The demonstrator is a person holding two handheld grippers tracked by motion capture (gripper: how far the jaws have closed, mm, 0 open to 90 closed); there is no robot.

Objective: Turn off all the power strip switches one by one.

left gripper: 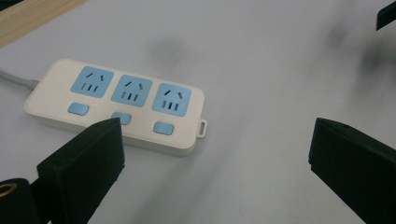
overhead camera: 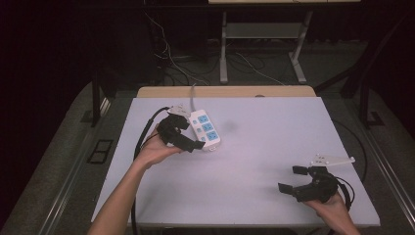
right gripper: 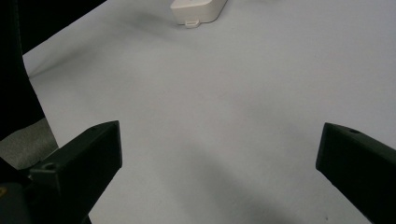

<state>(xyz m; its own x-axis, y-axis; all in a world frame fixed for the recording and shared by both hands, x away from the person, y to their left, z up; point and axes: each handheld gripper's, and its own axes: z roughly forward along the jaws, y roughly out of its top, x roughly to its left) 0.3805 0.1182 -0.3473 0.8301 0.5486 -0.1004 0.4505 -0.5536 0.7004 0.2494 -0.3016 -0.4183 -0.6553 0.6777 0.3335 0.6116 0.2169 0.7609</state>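
A white power strip (overhead camera: 204, 128) with three blue sockets and three blue switches lies flat at the table's back left, and its grey cord runs toward the far edge. My left gripper (overhead camera: 192, 134) is open just left of and over the strip's near end. In the left gripper view the strip (left gripper: 116, 105) lies ahead to the left, and one jaw tip of the open left gripper (left gripper: 217, 130) overlaps the middle switch; contact cannot be told. My right gripper (overhead camera: 292, 179) is open near the front right corner, holding nothing. In the right gripper view the right gripper (right gripper: 219, 130) faces bare table, with the strip's end (right gripper: 196, 9) far off.
The white table (overhead camera: 264, 147) has a wooden strip (overhead camera: 225, 91) along its far edge. Behind it stand the legs of another desk (overhead camera: 223, 54), with loose cables (overhead camera: 171, 58) on the floor. A black cable (overhead camera: 144, 132) trails from the left gripper over the left side.
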